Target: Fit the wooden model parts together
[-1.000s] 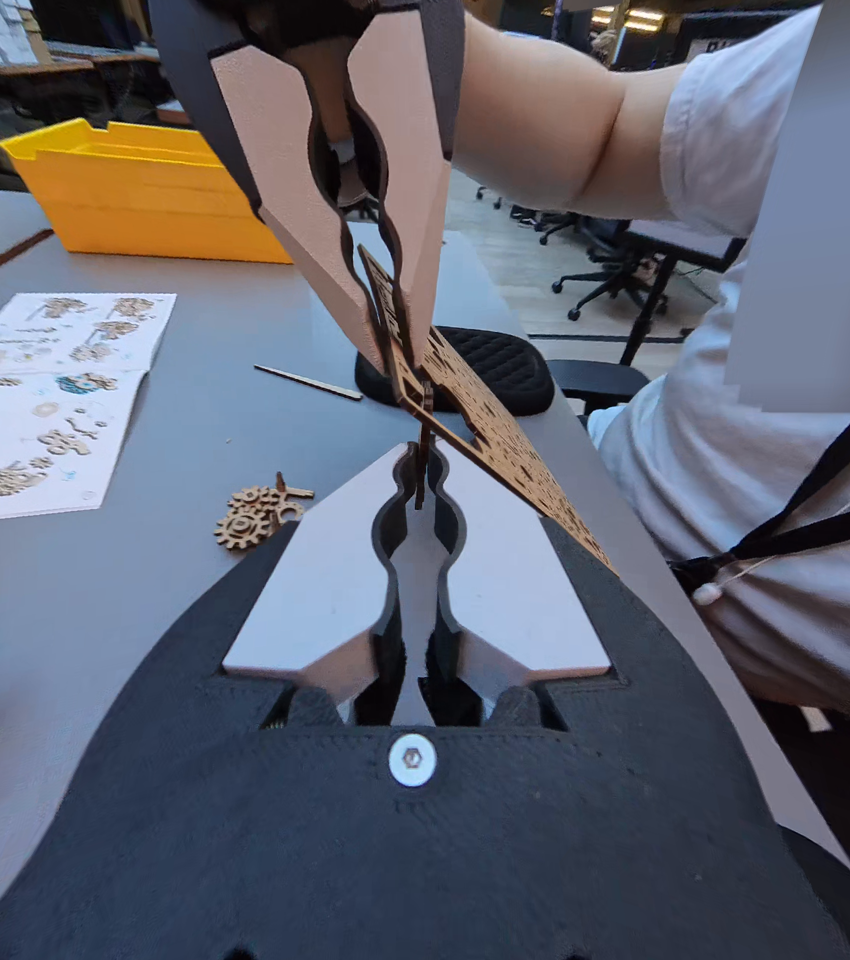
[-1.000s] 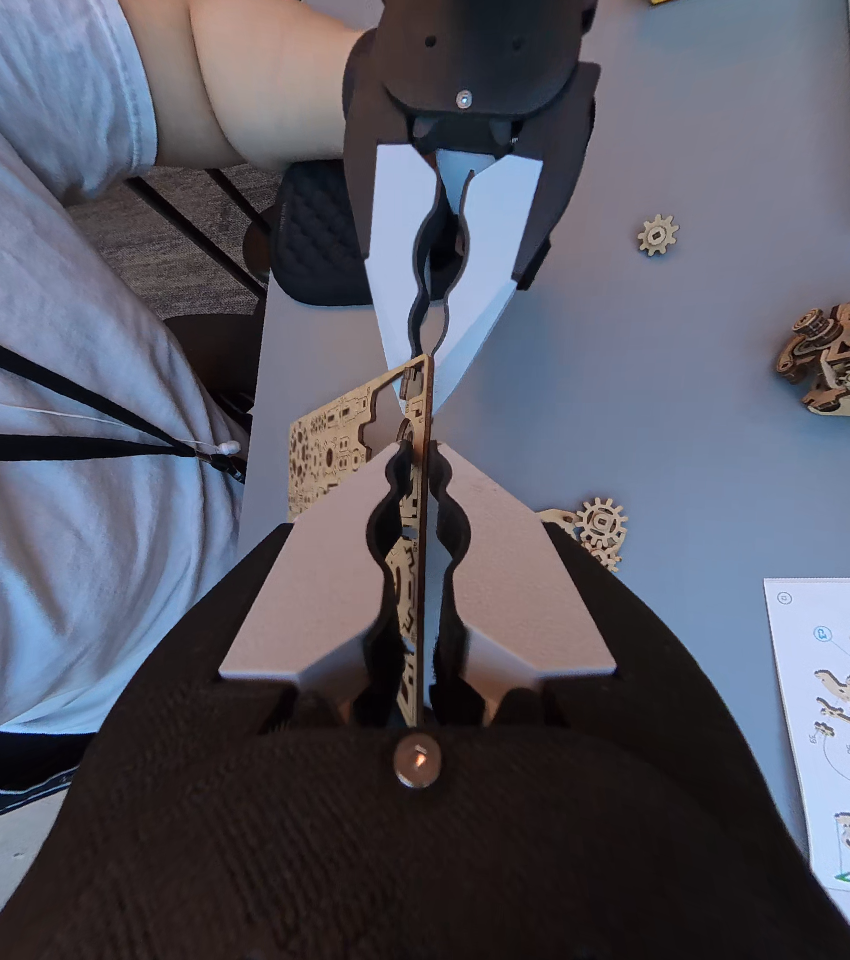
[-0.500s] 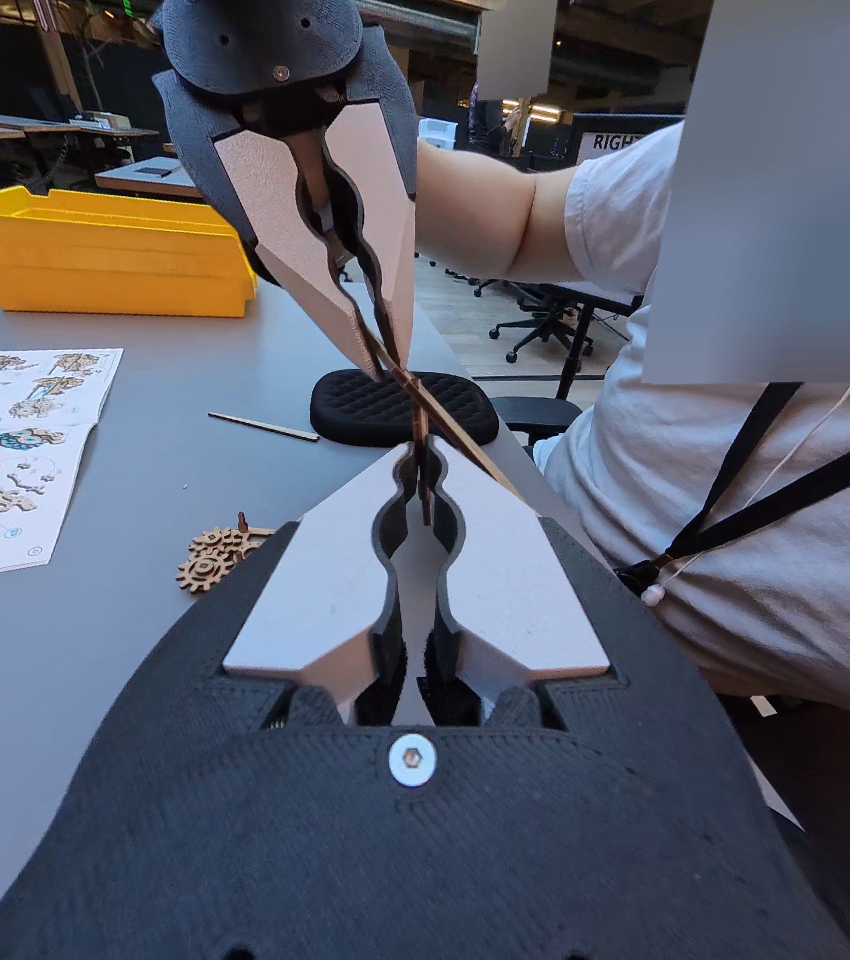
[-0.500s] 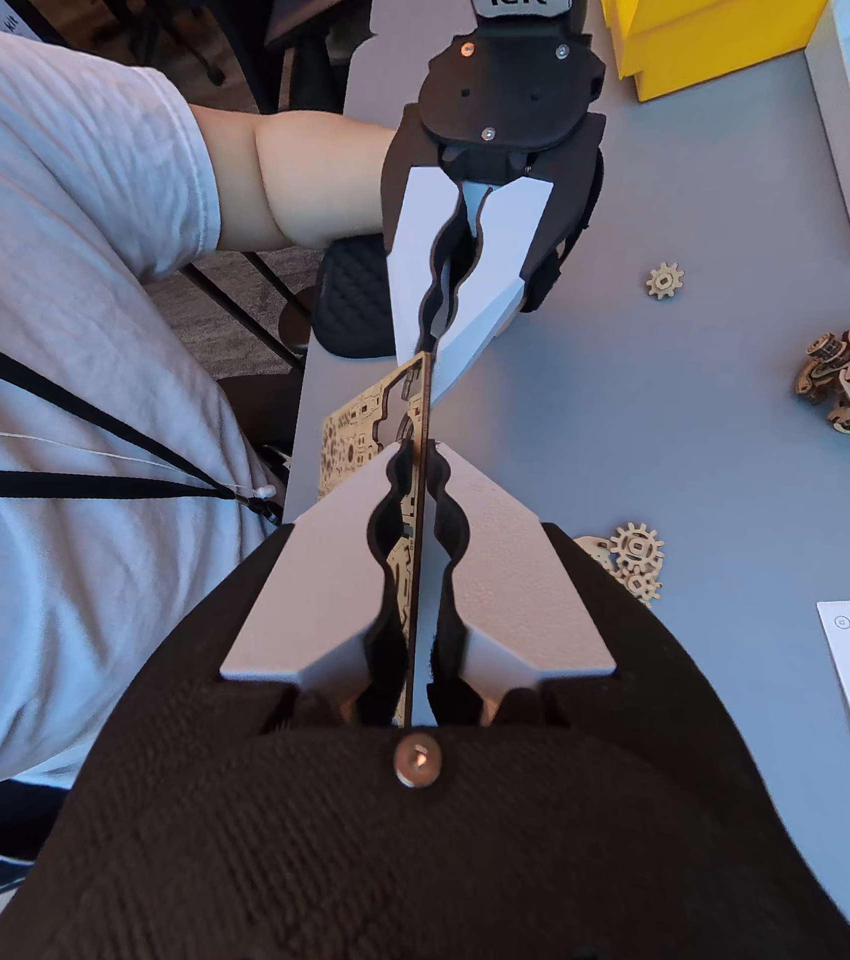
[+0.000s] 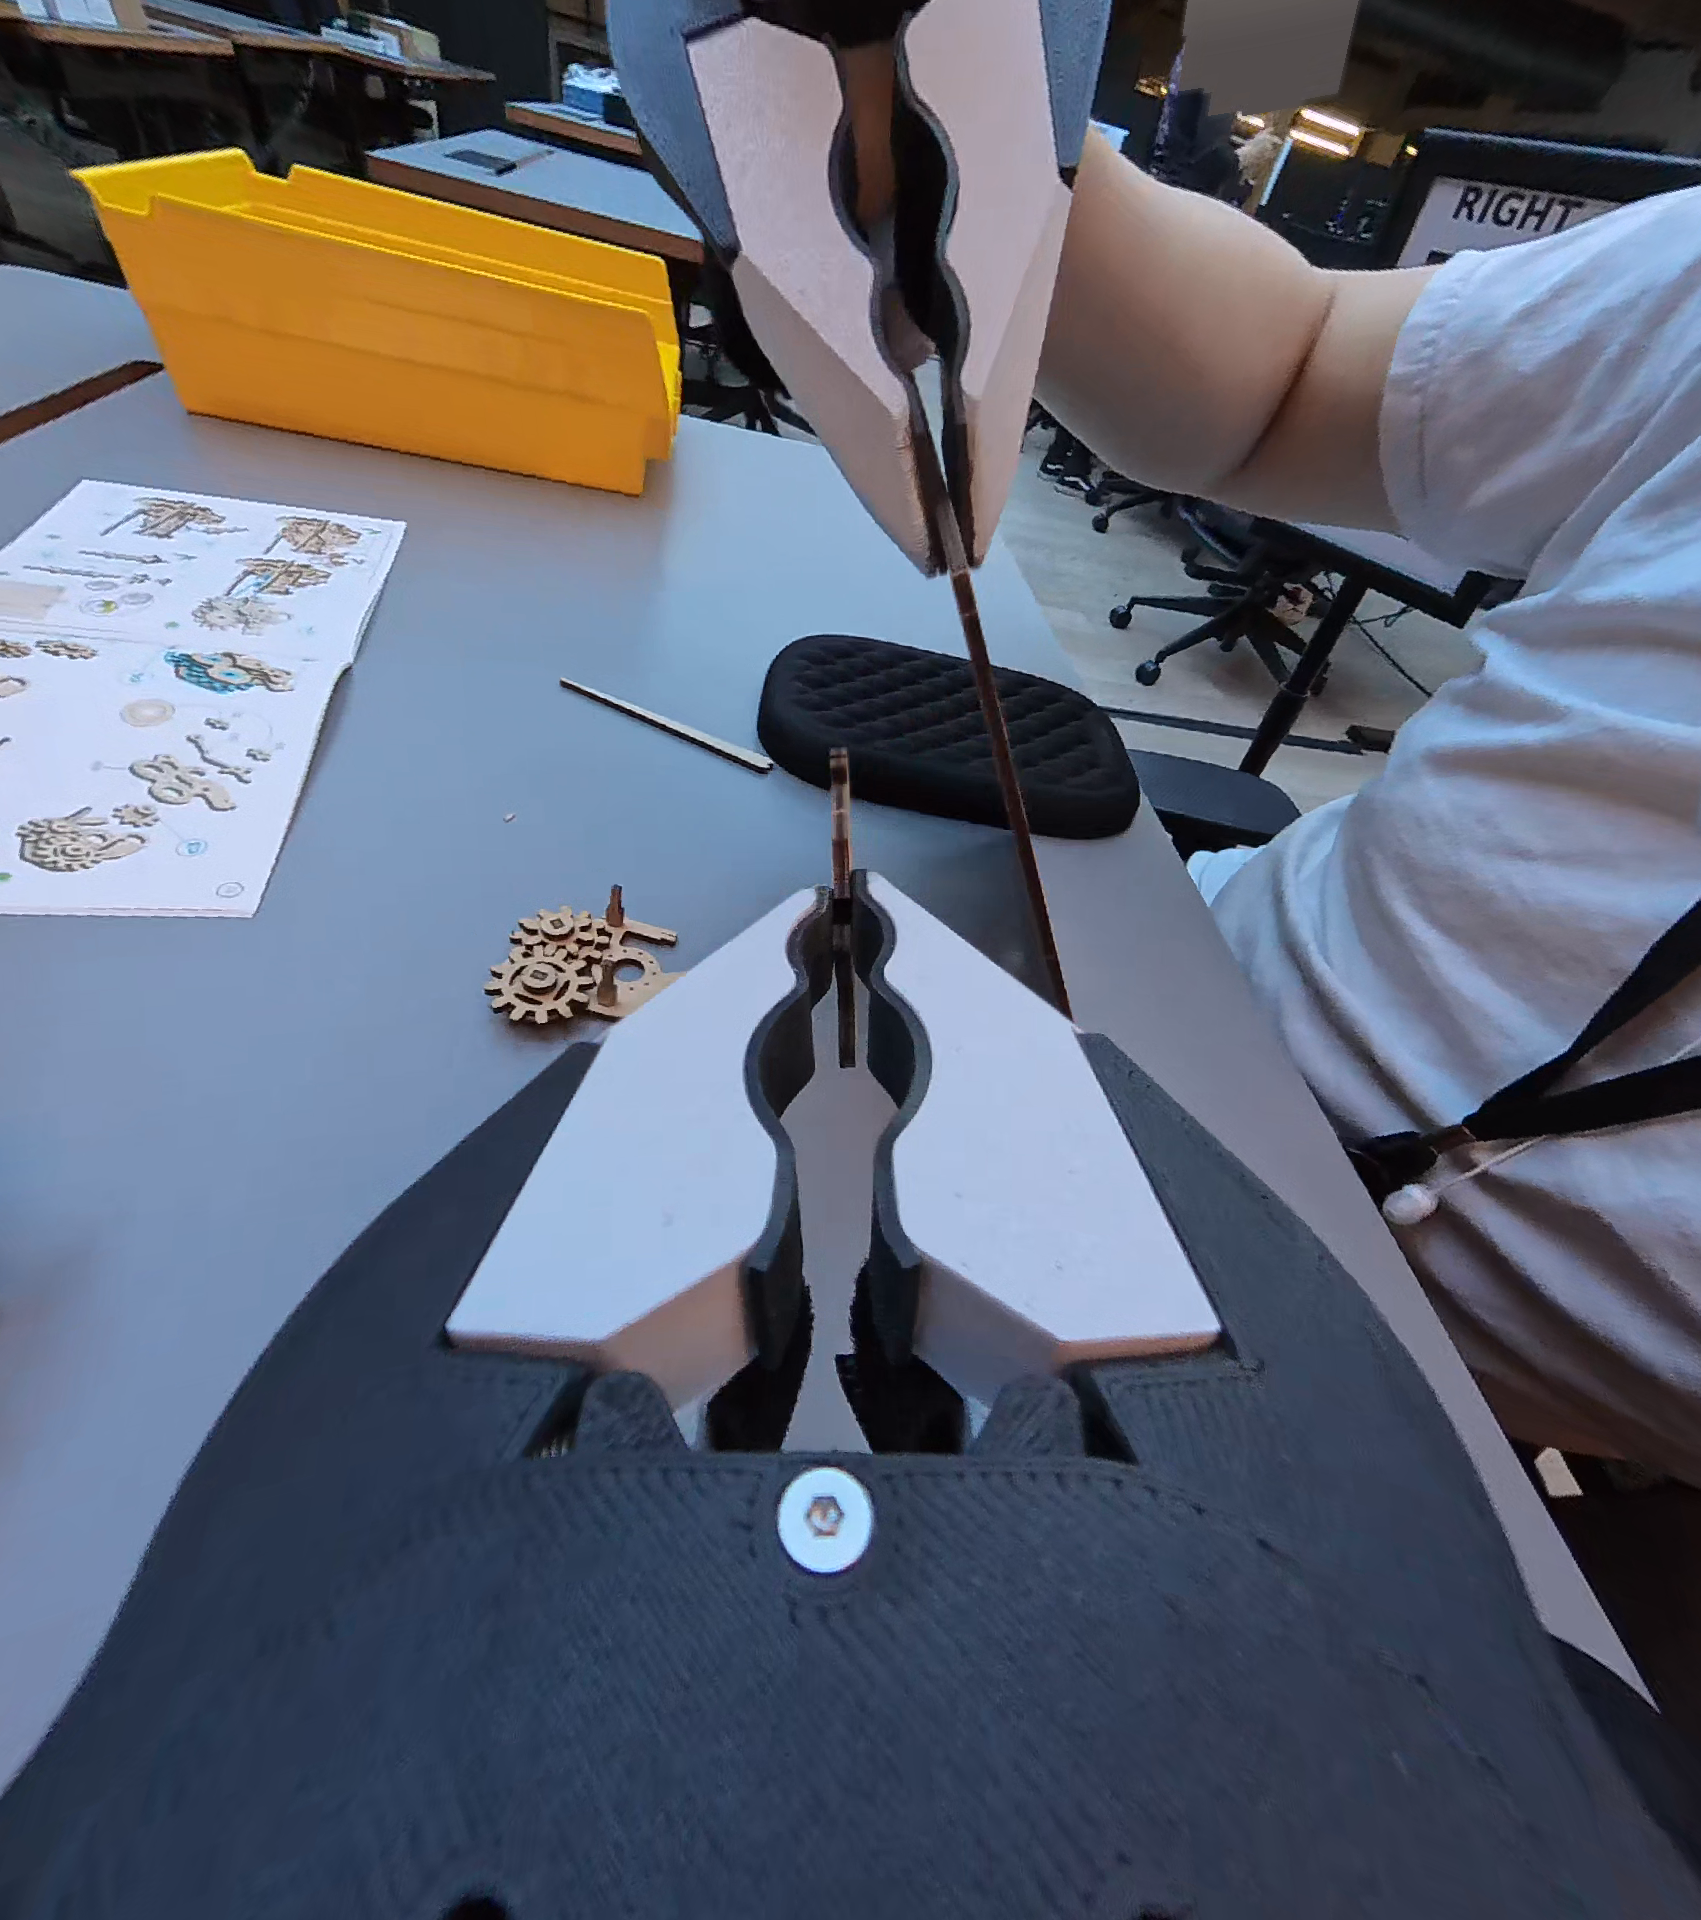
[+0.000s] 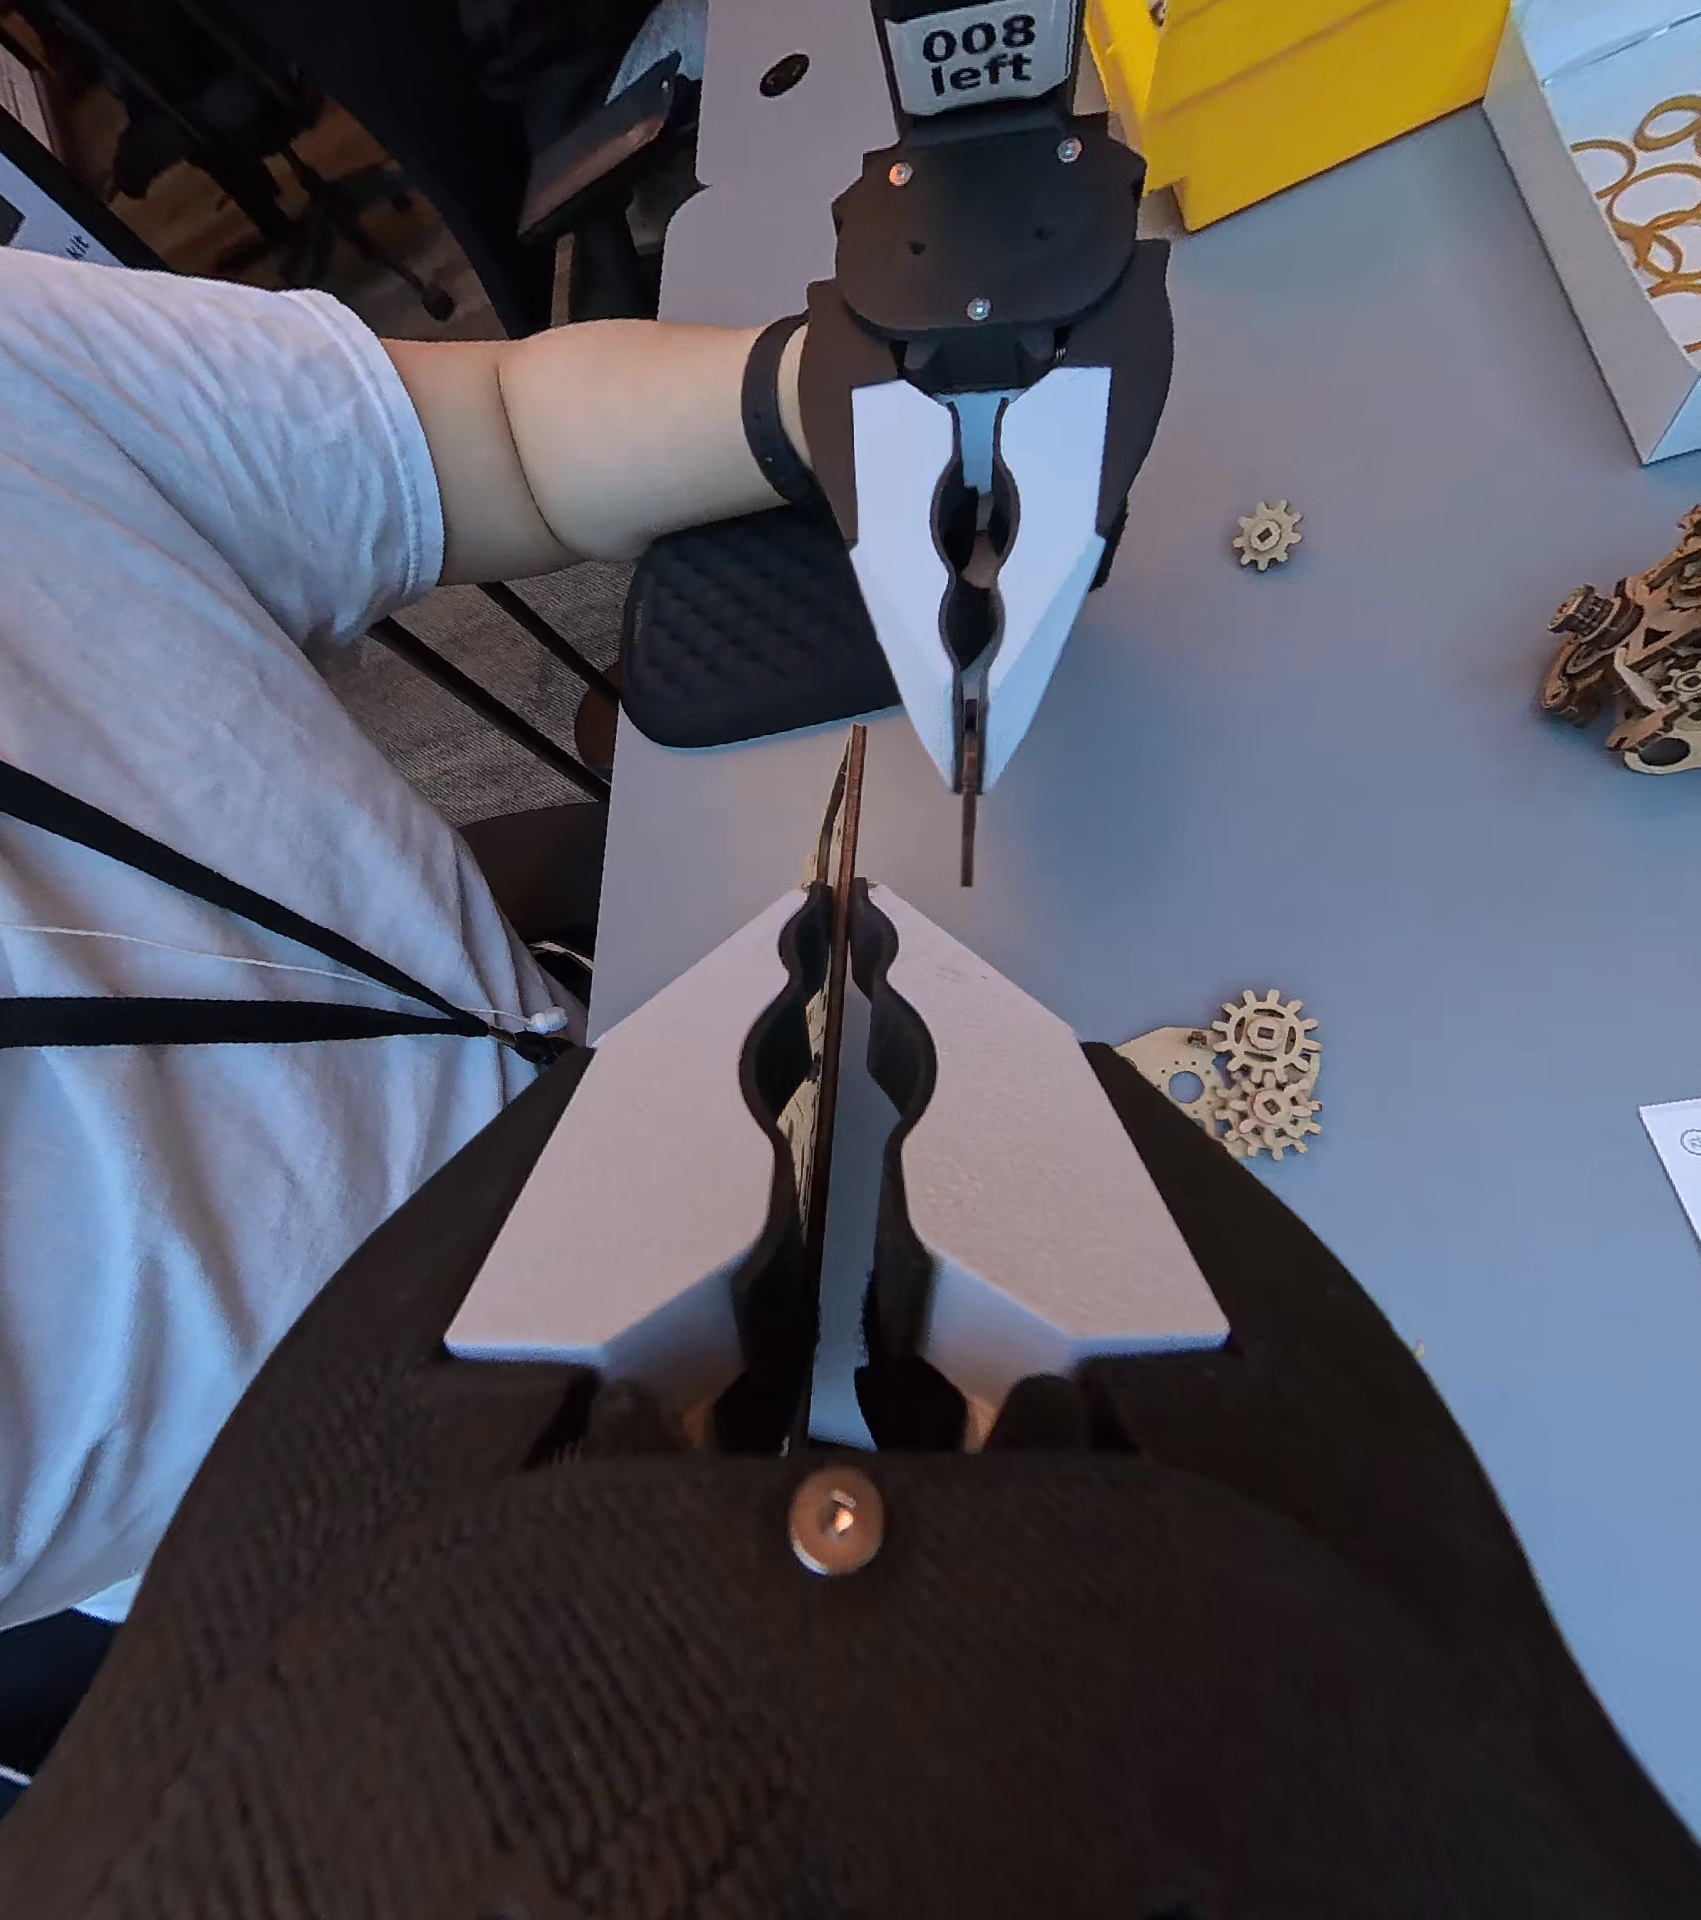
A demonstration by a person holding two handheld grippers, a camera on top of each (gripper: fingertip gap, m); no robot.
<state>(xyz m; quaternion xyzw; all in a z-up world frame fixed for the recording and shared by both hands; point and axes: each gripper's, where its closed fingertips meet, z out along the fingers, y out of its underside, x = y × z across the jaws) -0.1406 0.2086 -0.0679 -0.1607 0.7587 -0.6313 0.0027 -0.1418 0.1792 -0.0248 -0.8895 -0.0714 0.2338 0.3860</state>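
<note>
Grey worktop [image 5: 202,1091] is filling both views, with dim desks and office chairs behind it.

Left gripper [image 5: 838,894] is pinching a small wooden part [image 5: 838,821] between closed tips; the part is sticking out past them edge-on, so its shape is hard to make out. In the right wrist view the same gripper [image 6: 971,769] is pointing down with the piece [image 6: 967,831] hanging from it.

Right gripper [image 6: 833,888] is clamping a thin wooden parts sheet [image 6: 851,790], also edge-on, its cut-outs barely showing. In the left wrist view that gripper [image 5: 950,561] is holding the sheet [image 5: 1002,769] slanting down toward the worktop's near edge, its lower end hidden behind the left finger. Sheet and small part are near but apart.

Beyond them, a gear cluster [image 5: 565,966] is lying on the worktop, then a thin wooden stick [image 5: 664,724], a black padded rest [image 5: 929,727] at the near edge, and an instruction sheet [image 5: 98,707]. A yellow bin [image 5: 389,332] is sitting at the far side. A half-built wooden model [image 6: 1687,644] is being cut off by the frame.
</note>
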